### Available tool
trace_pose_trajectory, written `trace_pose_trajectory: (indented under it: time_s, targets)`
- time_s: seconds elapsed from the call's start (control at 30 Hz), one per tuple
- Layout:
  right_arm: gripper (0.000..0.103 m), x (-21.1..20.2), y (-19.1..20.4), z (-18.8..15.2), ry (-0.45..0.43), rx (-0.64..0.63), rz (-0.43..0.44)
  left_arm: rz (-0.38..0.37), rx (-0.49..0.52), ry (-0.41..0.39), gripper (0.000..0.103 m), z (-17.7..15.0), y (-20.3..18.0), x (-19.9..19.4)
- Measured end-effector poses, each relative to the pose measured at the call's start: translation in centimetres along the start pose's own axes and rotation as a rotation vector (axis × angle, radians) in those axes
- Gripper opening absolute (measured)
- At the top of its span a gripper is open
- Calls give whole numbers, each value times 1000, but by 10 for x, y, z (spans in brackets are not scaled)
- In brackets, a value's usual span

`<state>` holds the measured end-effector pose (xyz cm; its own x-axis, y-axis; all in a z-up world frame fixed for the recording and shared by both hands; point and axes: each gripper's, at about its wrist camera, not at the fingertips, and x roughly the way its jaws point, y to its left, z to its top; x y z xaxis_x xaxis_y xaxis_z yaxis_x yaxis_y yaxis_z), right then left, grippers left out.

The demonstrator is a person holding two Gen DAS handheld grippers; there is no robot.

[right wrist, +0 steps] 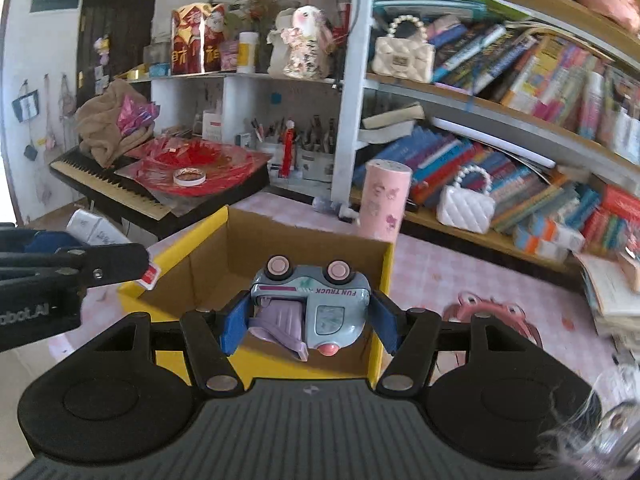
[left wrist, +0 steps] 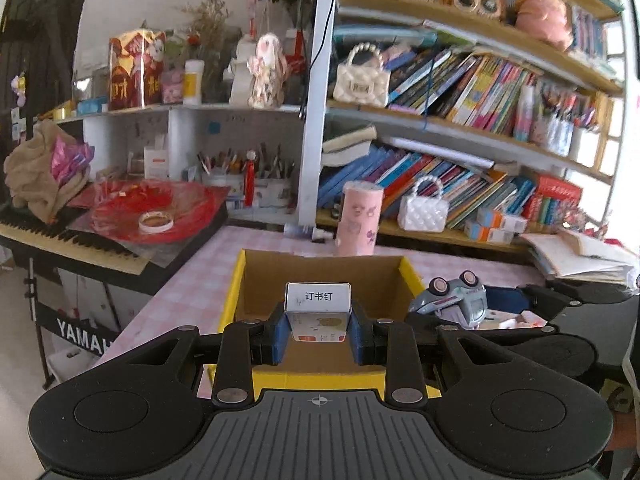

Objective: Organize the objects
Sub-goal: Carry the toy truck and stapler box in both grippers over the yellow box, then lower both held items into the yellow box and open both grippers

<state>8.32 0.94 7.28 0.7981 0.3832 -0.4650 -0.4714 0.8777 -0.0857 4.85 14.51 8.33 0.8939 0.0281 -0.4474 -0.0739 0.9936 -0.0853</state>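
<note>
Both loads poised over open cardboard box (left wrist: 320,276) at 12 o'clock, evidently for drop-in: L gripper (left wrist: 318,330) clamped on staple box (left wrist: 318,308), R gripper (right wrist: 308,316) clamped on upside-down toy truck (right wrist: 316,300), wheels up.

I count one cardboard box (left wrist: 320,276) with yellow sides, one small staple box (left wrist: 318,308), one toy truck (right wrist: 316,300), one pink tube (right wrist: 384,200), two quilted handbags, cream (left wrist: 362,80) and white (left wrist: 424,212), and one tape roll (left wrist: 155,222).
</note>
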Motion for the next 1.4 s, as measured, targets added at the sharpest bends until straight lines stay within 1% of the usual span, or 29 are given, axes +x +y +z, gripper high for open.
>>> trace_pose_trajectory:
  time_s: [0.1,0.27,0.4,0.43,0.5,0.67,0.77,0.9,1.03,1.13,1.17,1.2,1.23,1.3,1.37,1.4]
  targets:
    - [61,35,-9,3,40,-34,24,19,-13,61,28,4,0,32]
    - [61,95,-22,1,175,-101,93,47,-32,195,28,-4,1,83]
    - [61,135,-29,-2,250,-161,125,73,-50,268,28,-10,2,111]
    - [61,140,-29,-3,264,-172,131,78,-56,282,28,-11,2,116]
    - [61,150,-26,-3,275,-233,156,90,-61,313,28,-12,2,125]
    - [61,167,-23,-2,345,-325,229,103,-44,350,28,-14,-4,140]
    - [61,175,-23,-1,381,-388,248,112,-36,377,28,-16,-6,150]
    - [62,179,-21,-3,416,-442,272,119,-45,393,28,-18,-7,157]
    - [62,179,-22,-4,415,-447,270,123,-41,390,28,-19,-6,158]
    - [62,177,-21,-4,409,-441,265,131,-37,368,31,-17,-6,155]
    - [62,176,-23,-4,402,-430,261,128,-40,359,34,-16,-6,152]
    - [63,175,-24,-3,389,-419,259,130,-39,345,39,-14,-6,149]
    - [66,174,-25,-3,374,-411,257,129,-36,330,42,-13,-6,146]
    - [67,169,-27,-2,339,-394,239,128,-32,293,58,-8,-6,136]
    - [67,159,-29,0,305,-364,200,119,-35,242,62,-3,-6,120]
    - [67,153,-30,2,287,-346,193,116,-38,213,65,0,-6,111]
